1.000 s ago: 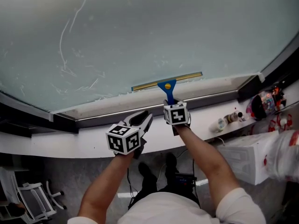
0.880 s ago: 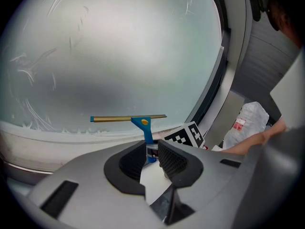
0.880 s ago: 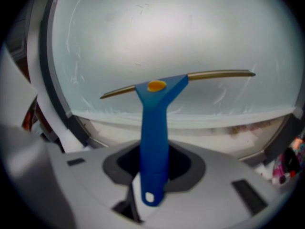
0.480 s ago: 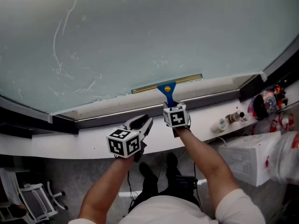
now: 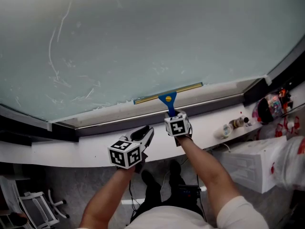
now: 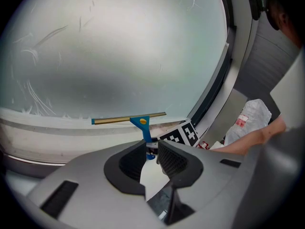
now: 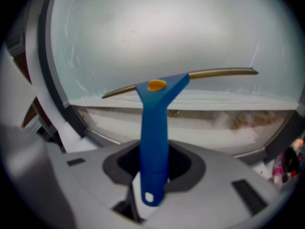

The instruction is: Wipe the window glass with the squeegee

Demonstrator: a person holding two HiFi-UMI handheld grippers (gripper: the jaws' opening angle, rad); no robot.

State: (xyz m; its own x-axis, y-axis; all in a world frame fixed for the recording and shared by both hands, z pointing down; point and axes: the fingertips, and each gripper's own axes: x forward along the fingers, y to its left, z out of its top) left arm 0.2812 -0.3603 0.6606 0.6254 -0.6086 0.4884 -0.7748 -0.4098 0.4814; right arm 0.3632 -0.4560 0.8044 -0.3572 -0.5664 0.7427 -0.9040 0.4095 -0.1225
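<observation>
- The right gripper (image 5: 171, 113) is clamping its jaws on the blue handle of the squeegee (image 5: 167, 99); in the right gripper view the handle (image 7: 153, 128) is standing upright between the two jaws of the right gripper (image 7: 155, 168), with its holed end poking out below them.
- The squeegee's brass-coloured blade (image 5: 167, 93) is lying along the bottom edge of the window glass (image 5: 152, 42), just above the lower frame, with its right end sitting slightly higher than its left.
- The left gripper (image 5: 144, 133) is hanging just left of and below the right one, over the white sill (image 5: 95, 147). Its jaws are standing a narrow gap apart and are gripping nothing. In the left gripper view only the pale sill is showing through the slit of the left gripper (image 6: 151, 156), with the squeegee (image 6: 143, 128) beyond it.
- The person's forearms (image 5: 205, 168) are reaching up from the bottom of the head view, one behind each gripper.
- Thin white streaks (image 5: 52, 51) are curving over the left part of the glass, and small flecks are clinging along its lower edge.
- A dark frame (image 5: 281, 70) is running along the right side of the pane.
- On the right of the sill a small bottle (image 5: 237, 123) is lying on its side, and a white plastic bag (image 5: 286, 161) is sitting below it.
- A white office chair (image 5: 33, 202) is standing on the floor at the lower left.
</observation>
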